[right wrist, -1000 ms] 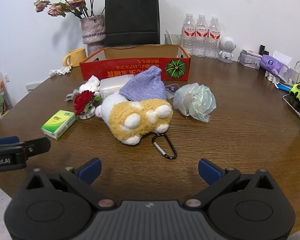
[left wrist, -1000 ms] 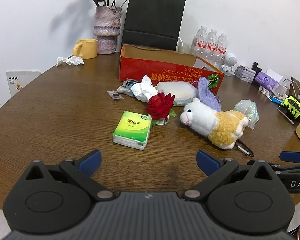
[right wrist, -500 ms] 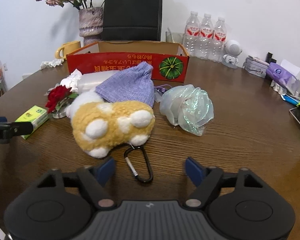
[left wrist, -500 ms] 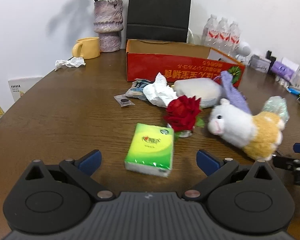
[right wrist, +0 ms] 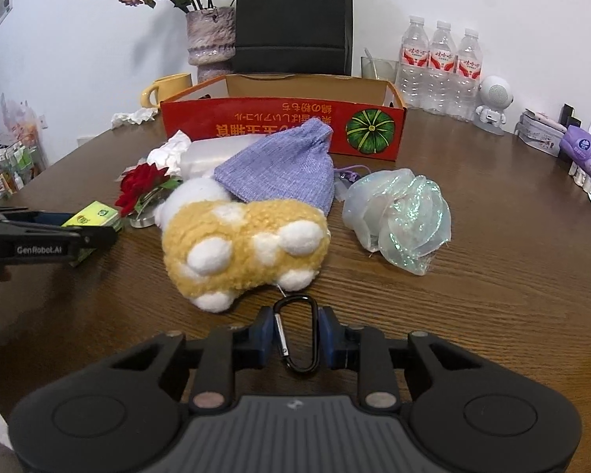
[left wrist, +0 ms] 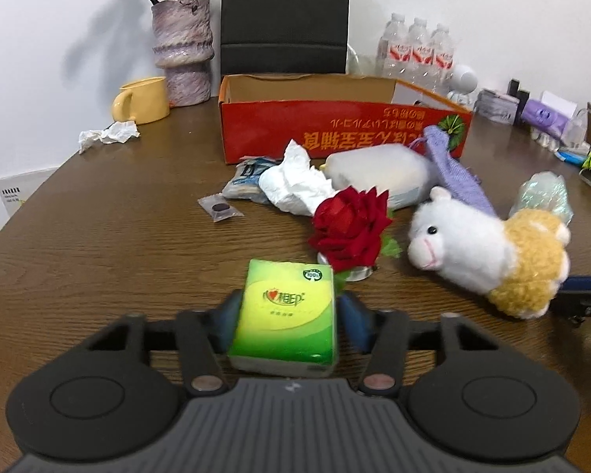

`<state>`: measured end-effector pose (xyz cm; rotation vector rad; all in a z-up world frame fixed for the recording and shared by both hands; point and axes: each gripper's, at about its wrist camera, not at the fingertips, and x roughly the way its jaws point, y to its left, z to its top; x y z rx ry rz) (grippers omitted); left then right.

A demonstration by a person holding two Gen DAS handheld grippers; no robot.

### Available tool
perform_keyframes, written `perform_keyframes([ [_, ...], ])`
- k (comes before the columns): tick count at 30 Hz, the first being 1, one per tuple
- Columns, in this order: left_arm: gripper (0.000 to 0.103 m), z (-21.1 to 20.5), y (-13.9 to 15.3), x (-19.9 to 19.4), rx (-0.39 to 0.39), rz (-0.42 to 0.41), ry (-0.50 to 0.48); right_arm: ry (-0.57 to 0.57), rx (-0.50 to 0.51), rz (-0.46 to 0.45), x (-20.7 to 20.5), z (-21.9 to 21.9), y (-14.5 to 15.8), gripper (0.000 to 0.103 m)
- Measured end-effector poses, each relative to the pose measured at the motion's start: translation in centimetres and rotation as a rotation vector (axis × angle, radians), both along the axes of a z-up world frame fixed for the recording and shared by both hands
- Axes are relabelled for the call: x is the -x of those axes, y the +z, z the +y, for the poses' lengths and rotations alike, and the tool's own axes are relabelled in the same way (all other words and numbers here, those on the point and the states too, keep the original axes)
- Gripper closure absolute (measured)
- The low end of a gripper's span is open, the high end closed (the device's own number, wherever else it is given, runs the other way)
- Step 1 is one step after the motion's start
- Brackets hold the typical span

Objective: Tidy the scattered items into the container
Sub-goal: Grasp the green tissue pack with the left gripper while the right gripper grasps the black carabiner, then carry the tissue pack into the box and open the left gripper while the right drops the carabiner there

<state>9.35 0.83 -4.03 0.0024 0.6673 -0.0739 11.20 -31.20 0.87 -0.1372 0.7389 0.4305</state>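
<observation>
My left gripper (left wrist: 285, 315) is shut on a green tissue pack (left wrist: 285, 321) lying on the brown table. My right gripper (right wrist: 297, 335) is shut on a black carabiner (right wrist: 297, 333) attached to a white and yellow plush sheep (right wrist: 244, 244). The sheep also shows in the left wrist view (left wrist: 484, 252). The open red cardboard box (left wrist: 335, 126) stands at the back middle. In front of it lie a red rose (left wrist: 350, 232), a crumpled white tissue (left wrist: 295, 185), a purple knit pouch (right wrist: 279, 165), a small sachet (left wrist: 218, 208) and an iridescent plastic wrap (right wrist: 398, 216).
Behind the box stand a black paper bag (left wrist: 285, 15), a vase of dried flowers (left wrist: 183, 51), a yellow mug (left wrist: 142, 100) and three water bottles (right wrist: 439, 67). A crumpled tissue (left wrist: 108, 136) lies at the left. Small gadgets line the right edge.
Both grippers moved forward and closed. The left one closed on the tissue pack. The right one closed on the carabiner by the sheep.
</observation>
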Motion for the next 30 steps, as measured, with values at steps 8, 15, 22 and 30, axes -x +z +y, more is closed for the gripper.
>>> perform_keyframes([
  [8,0.057,0.0,0.5,0.7,0.004,-0.031,-0.018,-0.028,-0.03,-0.004,0.3,-0.7,0.3,0.079],
  [15,0.057,0.2,1.4,1.5,0.016,-0.058,-0.018,-0.028,-0.038,-0.039,0.7,-1.0,1.5,0.079],
  [22,0.057,0.5,3.4,1.5,0.031,-0.106,-0.04,-0.018,-0.048,-0.088,0.2,-1.0,3.5,0.079],
  [30,0.057,-0.2,6.8,-1.9,0.043,-0.171,-0.082,-0.006,-0.069,-0.176,-3.5,-0.1,7.1,0.079],
])
